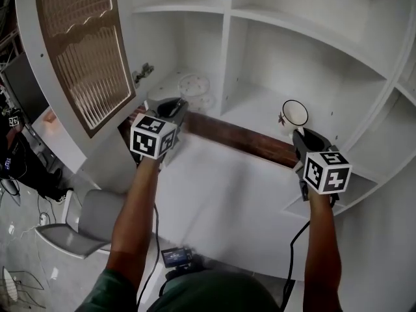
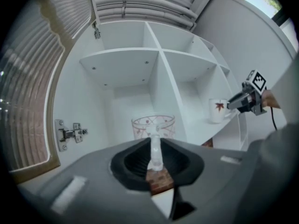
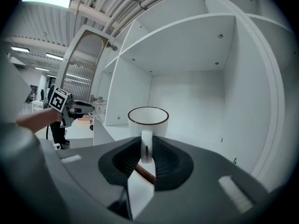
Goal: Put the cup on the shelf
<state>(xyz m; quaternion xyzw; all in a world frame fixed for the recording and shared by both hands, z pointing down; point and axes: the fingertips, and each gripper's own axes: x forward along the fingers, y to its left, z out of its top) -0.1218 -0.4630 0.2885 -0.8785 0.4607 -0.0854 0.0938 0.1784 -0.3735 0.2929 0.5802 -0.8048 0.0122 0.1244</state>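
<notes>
A person stands at a white open-fronted shelf unit (image 1: pixel 229 57), a hand-held gripper in each hand. The right gripper (image 1: pixel 305 135) has its jaws clamped on the handle of a white ceramic mug (image 1: pixel 294 116) with a dark red rim and a red leaf motif. The mug stands upright at the near edge of the lower right compartment, its base at floor level there, though no view settles whether it rests on the floor. In the right gripper view, the right gripper (image 3: pixel 145 158) points straight into that compartment, with the white ceramic mug (image 3: pixel 148 119) just beyond its jaws.

To the left, the left gripper (image 1: pixel 170 108) has its jaws closed on the handle of a clear glass cup (image 1: pixel 195 86) with a red pattern, upright inside the lower left compartment. The left gripper view shows the left gripper (image 2: pixel 155 161) with the clear glass cup (image 2: pixel 153 125) directly ahead. The white ceramic mug (image 2: pixel 217 110) sits across the upright divider, to the right.

At far left, the cabinet door (image 1: pixel 84 51) with a brown slatted panel stands swung open, and a metal hinge (image 2: pixel 70 133) is fixed on the side wall near the cup. A dark wooden strip (image 1: pixel 240 138) runs along the near edge of the shelf floor.
</notes>
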